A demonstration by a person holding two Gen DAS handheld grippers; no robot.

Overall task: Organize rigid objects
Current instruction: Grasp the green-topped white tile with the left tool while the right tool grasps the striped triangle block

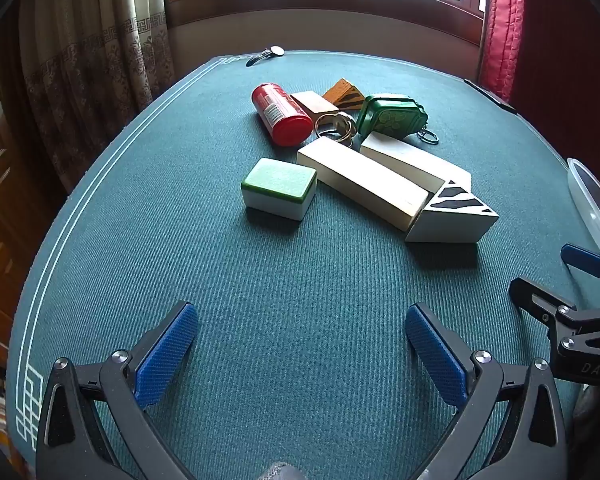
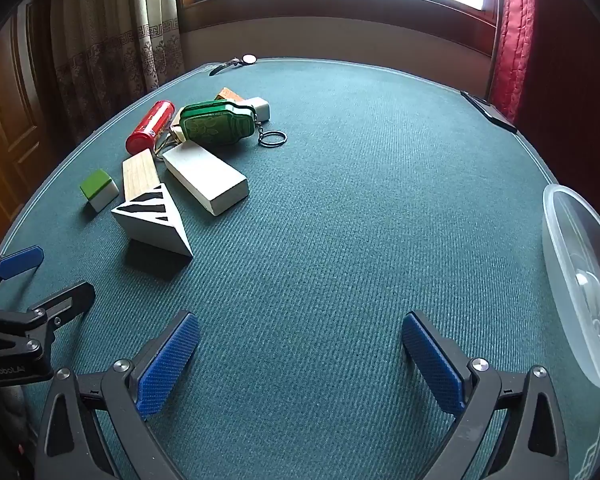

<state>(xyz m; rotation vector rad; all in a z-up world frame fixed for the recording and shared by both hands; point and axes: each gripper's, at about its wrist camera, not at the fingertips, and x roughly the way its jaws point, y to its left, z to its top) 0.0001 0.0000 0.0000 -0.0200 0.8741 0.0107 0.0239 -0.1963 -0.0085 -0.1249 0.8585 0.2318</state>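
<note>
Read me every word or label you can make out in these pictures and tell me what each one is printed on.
"DAS": on the right tongs, at the picture's edge, cut off.
"GenRobot.AI": on the left tongs, small and partly blurred.
White label on the red canister: too small to read.
Green tin: embossed pattern, no legible words.

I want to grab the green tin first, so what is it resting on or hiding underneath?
The green tin leans on a white block, its keyring on the felt. Metal rings lie beside it. Whatever is beneath is hidden.
</note>
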